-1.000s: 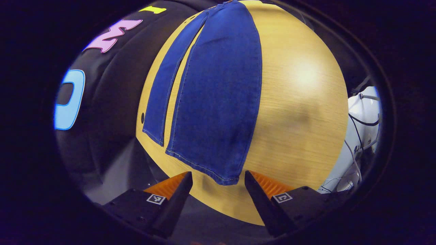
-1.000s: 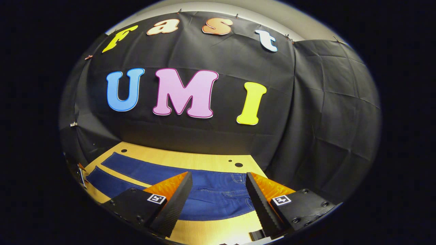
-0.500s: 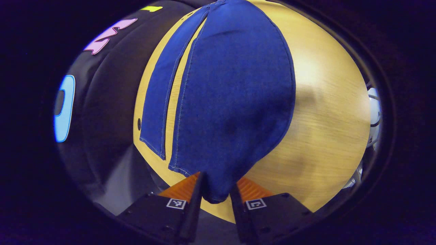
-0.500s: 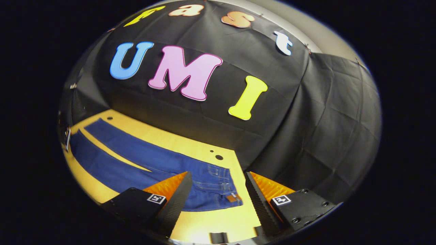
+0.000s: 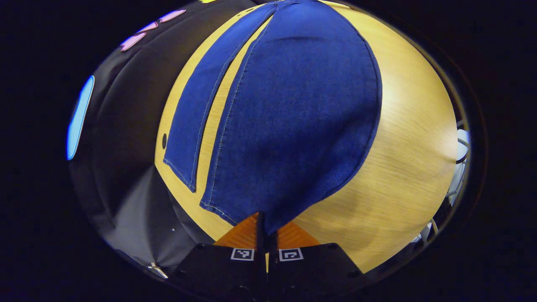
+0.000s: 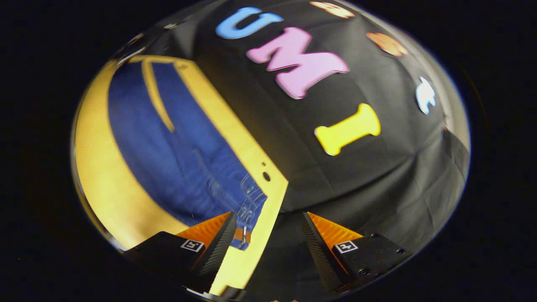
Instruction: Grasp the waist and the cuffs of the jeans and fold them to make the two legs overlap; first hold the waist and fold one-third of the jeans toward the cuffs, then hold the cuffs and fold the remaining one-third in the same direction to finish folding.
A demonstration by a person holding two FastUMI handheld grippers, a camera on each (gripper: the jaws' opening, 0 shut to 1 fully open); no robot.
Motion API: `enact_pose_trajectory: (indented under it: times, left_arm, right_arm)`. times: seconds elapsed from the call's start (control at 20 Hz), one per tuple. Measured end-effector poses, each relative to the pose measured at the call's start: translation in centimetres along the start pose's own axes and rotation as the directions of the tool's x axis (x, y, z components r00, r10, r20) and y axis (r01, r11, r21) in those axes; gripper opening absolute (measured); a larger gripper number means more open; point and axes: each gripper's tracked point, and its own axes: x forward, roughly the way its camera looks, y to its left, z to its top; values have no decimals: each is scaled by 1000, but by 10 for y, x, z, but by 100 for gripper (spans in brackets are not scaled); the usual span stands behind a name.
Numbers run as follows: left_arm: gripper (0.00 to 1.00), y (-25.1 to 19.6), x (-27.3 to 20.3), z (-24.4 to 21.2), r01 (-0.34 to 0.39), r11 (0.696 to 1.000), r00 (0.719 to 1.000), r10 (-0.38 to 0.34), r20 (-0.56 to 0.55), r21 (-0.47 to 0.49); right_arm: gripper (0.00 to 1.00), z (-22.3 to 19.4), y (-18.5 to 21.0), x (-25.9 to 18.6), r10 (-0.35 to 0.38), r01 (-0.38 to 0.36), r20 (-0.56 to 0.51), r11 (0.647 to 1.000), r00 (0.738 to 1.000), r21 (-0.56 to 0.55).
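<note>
Blue jeans (image 5: 289, 121) lie spread flat on the wooden table (image 5: 402, 167), their two legs side by side with a narrow gap of wood between them. My left gripper (image 5: 265, 228) is shut on the cuff corner of the nearer leg, and the cloth bulges up from the pinch. In the right gripper view the jeans (image 6: 176, 155) run away from the waist, whose leather patch (image 6: 240, 235) sits near the table's end. My right gripper (image 6: 268, 235) hangs open above that end, with the waist beside its left finger and nothing between the fingers.
The black cloth wall (image 6: 356, 176) stands close behind the table's far long edge. Small round holes (image 6: 266, 176) sit in the tabletop near the waist end. White gear with cables (image 5: 459, 147) lies past the table's near side.
My left gripper closed from wide open onto the near leg's cuff and moved forward. My right gripper swung and rolled right, from facing the wall over the waist to the table's end, staying open.
</note>
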Motion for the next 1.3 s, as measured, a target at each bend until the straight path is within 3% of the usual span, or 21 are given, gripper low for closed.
enact_pose_trajectory:
  times: [0.2,0.45,0.55,0.6,0.65,0.75,0.8,0.9,1.0,1.05,1.2,1.25,1.3]
  left_arm:
    - [7,-1,0,1,11,1000,1000,-11,-11,19]
    - [7,0,0,2,1,1000,999,0,-32,15]
    - [7,1,1,3,0,1000,999,1,-41,21]
    - [7,2,1,2,-1,1000,999,2,-47,24]
    - [7,3,1,3,-2,1000,998,4,-57,22]
    - [7,4,2,6,-10,1000,998,11,-68,6]
    - [7,4,1,5,-15,1000,997,15,-73,-8]
    - [7,4,1,6,-26,999,997,24,-74,-26]
    - [7,3,1,5,-39,999,997,37,-75,-23]
    - [7,3,2,5,-50,999,996,48,-74,-16]
    - [12,5,2,6,-66,997,995,64,-78,-32]
    - [8,4,3,7,-67,996,995,63,-80,-51]
    - [8,3,2,6,-65,996,995,59,-79,-69]
  right_arm:
    - [96,-69,37,44,184,-209,-116,944,976,-255]
    - [96,-131,75,102,288,-378,-265,829,920,-413]
    - [96,-141,86,118,298,-412,-304,794,905,-447]
    - [94,-130,82,125,280,-382,-270,781,921,-494]
    - [89,-123,82,133,268,-366,-257,776,929,-513]
    - [89,-118,81,143,252,-342,-236,775,938,-531]
    - [89,-121,88,146,274,-370,-255,774,927,-514]
    - [56,-120,91,153,277,-377,-262,768,924,-518]
    - [24,-123,88,150,277,-382,-276,790,920,-479]
    - [28,-123,92,155,293,-394,-282,808,914,-439]
    - [18,-123,90,156,343,-431,-291,837,893,-337]
    - [5,-123,90,156,350,-431,-271,831,897,-353]
    - [10,-122,91,150,347,-429,-267,818,899,-384]
